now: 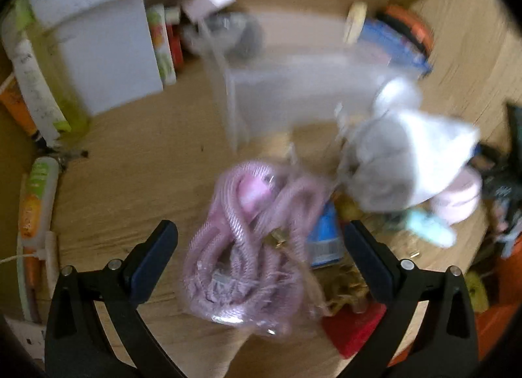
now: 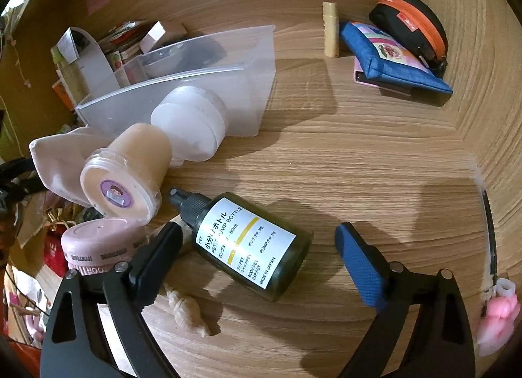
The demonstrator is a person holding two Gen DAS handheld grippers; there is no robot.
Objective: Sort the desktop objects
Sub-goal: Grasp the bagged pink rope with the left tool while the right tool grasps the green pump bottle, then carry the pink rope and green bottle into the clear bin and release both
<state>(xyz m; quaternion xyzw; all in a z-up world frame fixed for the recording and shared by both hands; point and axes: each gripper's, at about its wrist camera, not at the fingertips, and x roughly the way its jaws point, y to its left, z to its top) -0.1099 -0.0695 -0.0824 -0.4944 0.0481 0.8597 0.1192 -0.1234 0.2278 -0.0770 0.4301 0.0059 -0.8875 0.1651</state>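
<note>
In the blurred left wrist view my left gripper (image 1: 261, 237) is open over a pink cord bundle in a clear bag (image 1: 251, 241) lying on the wooden desk; the bundle sits between the fingers, not gripped. A clear plastic bin (image 1: 293, 91) stands beyond it. In the right wrist view my right gripper (image 2: 259, 237) is open around a dark green pump bottle (image 2: 251, 244) with a white label, lying on its side. The clear bin (image 2: 208, 84) stands to the upper left, with a white jar (image 2: 189, 123) and a beige jar (image 2: 127, 172) leaning at its front.
A blue pouch (image 2: 391, 61), a black-and-orange pouch (image 2: 414, 25) and a cream tube (image 2: 330, 29) lie at the far right. A pink jar (image 2: 98, 247) and a small beige figure (image 2: 186, 309) lie near my right gripper. White cloth (image 1: 411, 156) and tubes (image 1: 36, 91) crowd the left view.
</note>
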